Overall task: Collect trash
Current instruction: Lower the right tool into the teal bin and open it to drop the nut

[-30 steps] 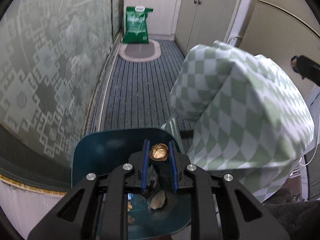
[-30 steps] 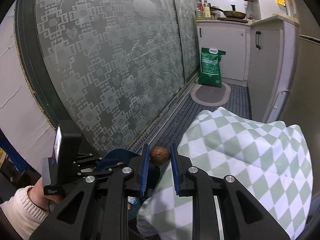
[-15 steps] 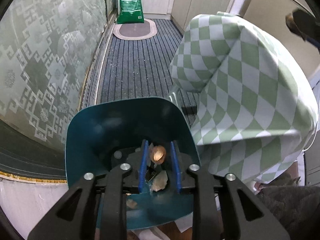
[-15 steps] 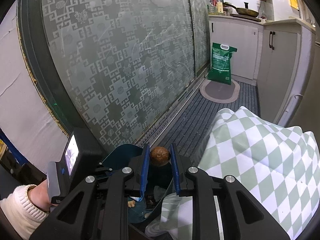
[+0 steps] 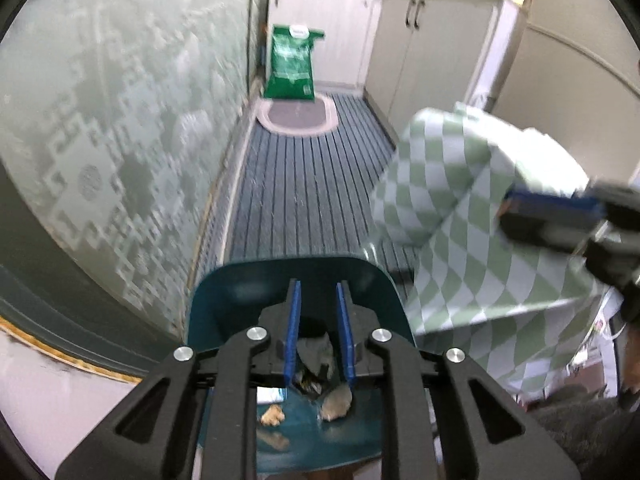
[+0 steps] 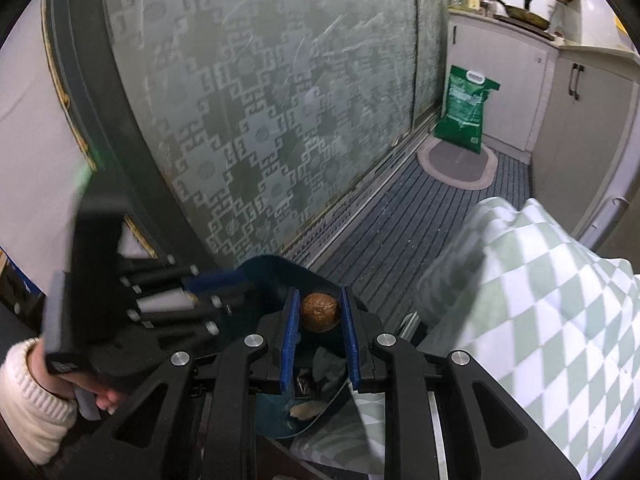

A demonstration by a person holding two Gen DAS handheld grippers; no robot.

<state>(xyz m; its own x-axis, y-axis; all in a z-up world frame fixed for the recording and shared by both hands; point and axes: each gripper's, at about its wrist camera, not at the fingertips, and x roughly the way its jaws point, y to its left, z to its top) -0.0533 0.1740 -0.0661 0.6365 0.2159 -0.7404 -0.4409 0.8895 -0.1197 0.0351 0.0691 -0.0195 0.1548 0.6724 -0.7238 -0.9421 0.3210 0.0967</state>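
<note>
A dark teal bin (image 5: 240, 292) stands below both grippers, with shell scraps (image 5: 336, 402) on its bottom. My left gripper (image 5: 318, 304) hangs over the bin mouth with nothing between its blue pads, jaws slightly apart. My right gripper (image 6: 320, 312) is shut on a round brown nut (image 6: 319, 313) and holds it above the bin (image 6: 264, 268). The left gripper shows blurred at the left of the right wrist view (image 6: 192, 300). The right gripper appears blurred at the right edge of the left wrist view (image 5: 560, 216).
A green-and-white chequered cloth (image 5: 460, 216) drapes over something just right of the bin. A patterned frosted glass door (image 6: 260, 100) runs along the left. A green sack (image 5: 290, 66) and an oval mat (image 5: 298, 114) lie far down the striped floor, by cabinets (image 5: 432, 48).
The nut shell piece held in my left gripper is gone from between its pads. The left gripper tilted up and the right gripper came closer over the bin.
</note>
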